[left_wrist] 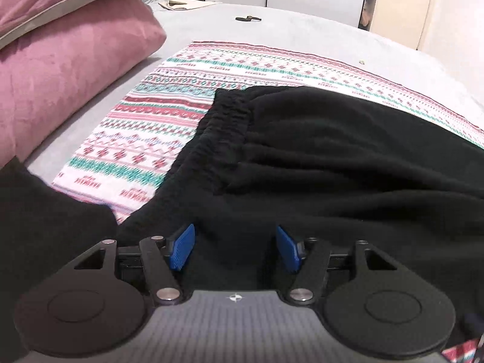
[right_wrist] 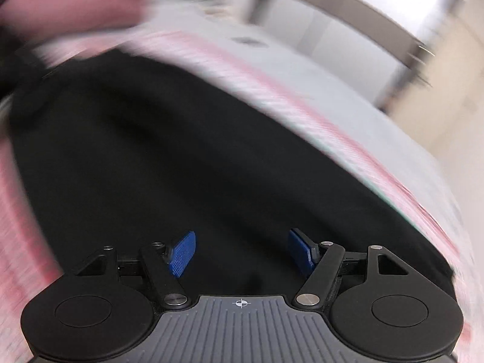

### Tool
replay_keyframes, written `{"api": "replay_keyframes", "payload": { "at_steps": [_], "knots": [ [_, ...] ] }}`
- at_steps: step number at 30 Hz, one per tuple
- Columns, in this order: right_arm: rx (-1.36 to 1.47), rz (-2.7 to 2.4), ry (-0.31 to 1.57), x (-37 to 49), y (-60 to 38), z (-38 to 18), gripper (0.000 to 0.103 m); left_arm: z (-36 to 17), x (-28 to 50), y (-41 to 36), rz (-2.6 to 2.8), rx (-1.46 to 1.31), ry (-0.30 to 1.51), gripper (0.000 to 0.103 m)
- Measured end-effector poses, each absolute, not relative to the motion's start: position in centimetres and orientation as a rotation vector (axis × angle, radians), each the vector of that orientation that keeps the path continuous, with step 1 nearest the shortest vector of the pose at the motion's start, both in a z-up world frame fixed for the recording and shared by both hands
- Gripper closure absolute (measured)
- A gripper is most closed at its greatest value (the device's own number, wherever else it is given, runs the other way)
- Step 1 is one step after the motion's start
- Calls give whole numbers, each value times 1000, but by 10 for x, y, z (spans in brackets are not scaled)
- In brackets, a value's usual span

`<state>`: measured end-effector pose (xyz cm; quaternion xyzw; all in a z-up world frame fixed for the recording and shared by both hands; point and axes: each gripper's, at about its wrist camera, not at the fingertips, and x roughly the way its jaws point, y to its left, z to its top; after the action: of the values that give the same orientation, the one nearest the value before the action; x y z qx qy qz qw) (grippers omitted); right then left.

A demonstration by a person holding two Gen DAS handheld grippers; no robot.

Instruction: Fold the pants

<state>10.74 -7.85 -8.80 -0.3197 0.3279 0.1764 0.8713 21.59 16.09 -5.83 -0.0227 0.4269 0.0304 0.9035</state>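
Left wrist view: black pants (left_wrist: 317,157) lie on the patterned cloth (left_wrist: 145,139) spread over the bed, waistband (left_wrist: 230,121) facing the pink pillows (left_wrist: 69,69). Left tongs (left_wrist: 234,246) and right tongs (right_wrist: 242,252) both released, nothing gripped. Advice: pinch each hem edge squarely, lift together, avoid bunching.

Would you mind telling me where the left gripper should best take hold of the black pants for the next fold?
Probably at the gathered elastic waistband of the black pants. Its thick, ridged edge lies exposed on the patterned cloth, so the open left gripper could come in low from the pillow side, sliding one of its fingers under that edge.
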Motion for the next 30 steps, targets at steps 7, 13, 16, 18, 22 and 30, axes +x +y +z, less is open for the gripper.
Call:
{"api": "replay_keyframes", "payload": {
  "at_steps": [7,13,16,18,22,30],
  "knots": [
    [-826,503,602,64,-44,-107,41,-44,185,207,133,-167,830,16],
    [-659,587,705,84,-46,-91,51,-42,182,244,179,-231,802,17],
    [-735,593,688,76,-35,-110,51,-52,192,241,163,-271,844,17],
    [-729,596,689,75,-32,-113,52,-54,198,232,181,-212,841,31],
    [-675,649,717,79,-35,-114,70,-61,207,213,213,-50,849,53],
    [-607,665,776,77,-38,-97,97,-40,189,233,206,-153,816,64]
  ]
}}
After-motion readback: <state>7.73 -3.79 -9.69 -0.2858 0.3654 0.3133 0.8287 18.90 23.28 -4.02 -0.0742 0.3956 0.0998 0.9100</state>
